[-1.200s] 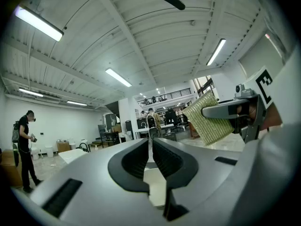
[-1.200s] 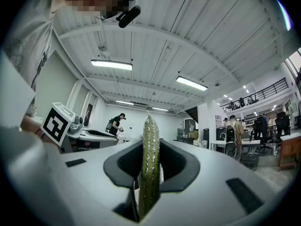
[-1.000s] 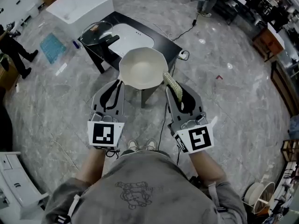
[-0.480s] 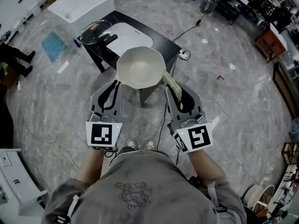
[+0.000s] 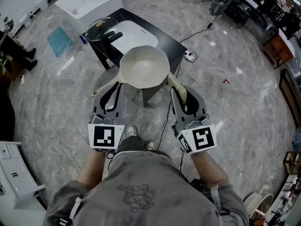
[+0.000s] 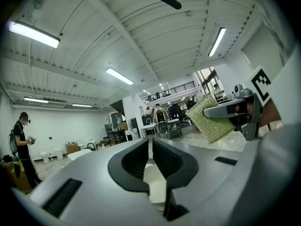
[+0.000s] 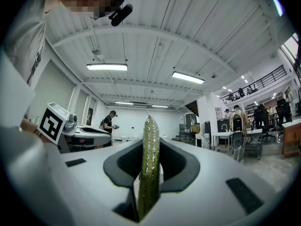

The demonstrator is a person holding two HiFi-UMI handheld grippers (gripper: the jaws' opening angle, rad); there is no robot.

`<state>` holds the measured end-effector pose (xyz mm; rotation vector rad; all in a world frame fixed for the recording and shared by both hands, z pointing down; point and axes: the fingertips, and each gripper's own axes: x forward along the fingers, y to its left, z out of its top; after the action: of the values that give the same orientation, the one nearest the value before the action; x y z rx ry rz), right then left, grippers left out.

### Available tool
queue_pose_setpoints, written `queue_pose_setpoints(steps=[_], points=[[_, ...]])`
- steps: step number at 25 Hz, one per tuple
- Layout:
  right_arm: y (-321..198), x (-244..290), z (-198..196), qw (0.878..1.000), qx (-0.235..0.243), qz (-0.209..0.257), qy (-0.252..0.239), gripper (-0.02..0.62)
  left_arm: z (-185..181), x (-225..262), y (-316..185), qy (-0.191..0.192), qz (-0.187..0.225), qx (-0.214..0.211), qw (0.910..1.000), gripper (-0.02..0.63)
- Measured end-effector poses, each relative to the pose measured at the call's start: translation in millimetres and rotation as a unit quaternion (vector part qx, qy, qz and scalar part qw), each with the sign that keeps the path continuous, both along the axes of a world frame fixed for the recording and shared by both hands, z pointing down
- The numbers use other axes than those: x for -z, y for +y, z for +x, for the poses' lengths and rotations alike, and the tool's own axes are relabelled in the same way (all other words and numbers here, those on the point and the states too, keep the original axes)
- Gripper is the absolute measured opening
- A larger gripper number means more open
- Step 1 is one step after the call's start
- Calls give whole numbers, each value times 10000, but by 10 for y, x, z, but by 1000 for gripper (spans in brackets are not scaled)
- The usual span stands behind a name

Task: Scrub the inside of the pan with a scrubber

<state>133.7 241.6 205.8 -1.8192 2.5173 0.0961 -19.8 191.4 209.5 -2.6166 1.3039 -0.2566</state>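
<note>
- Forearms (image 5: 91, 166) reach straight ahead from the torso, side by side. Each carries its gripper level, with the marker cube nearest the body.
- The left gripper (image 5: 113, 86) has its jaws drawn almost together on a pale strip, the pan handle (image 5: 107, 85). The handle runs from the bowl's near-left side across the jaw tips.
- The right gripper (image 5: 181, 94) is clamped on the scrubber (image 5: 178, 87), a yellow-green pad gripped edge-on with its free end sticking out past the jaws.
- The pan (image 5: 144, 65), cream inside, lies ahead of both grippers over the near corner of the black tabletop (image 5: 175, 46). Its near rim overhangs that corner; whether it rests there I cannot tell.
- The scrubber's tip is at the pan's right rim, outside the bowl; touching or just beside, I cannot tell.
- Behind the pan on the tabletop are a white cooktop (image 5: 134, 34) and, at the far-left edge, a glass lid (image 5: 99, 29), near the pan but apart from it.
- Open marble floor (image 5: 230, 112) spreads to the left and right of the tabletop. A cable (image 5: 165, 121) trails down between the grippers.
- Only the head view shows the pan's bowl.
- The left gripper view shows the scrubber's woven face flat-on, held in the right gripper off to its right.
- The right gripper view shows the scrubber as a thin upright edge filling the jaw gap, with the left gripper off to its left.
</note>
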Motion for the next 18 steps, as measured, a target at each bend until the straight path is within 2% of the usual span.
queue_pose_setpoints(steps=[8, 18], points=[[-260, -53, -98, 9999, 129, -53, 11, 80, -114, -88, -199, -83, -6, 96, 9999, 39], [-819, -254, -189, 9995, 86, -301, 58, 80, -268, -309, -725, -122, -254, 62, 9996, 40]])
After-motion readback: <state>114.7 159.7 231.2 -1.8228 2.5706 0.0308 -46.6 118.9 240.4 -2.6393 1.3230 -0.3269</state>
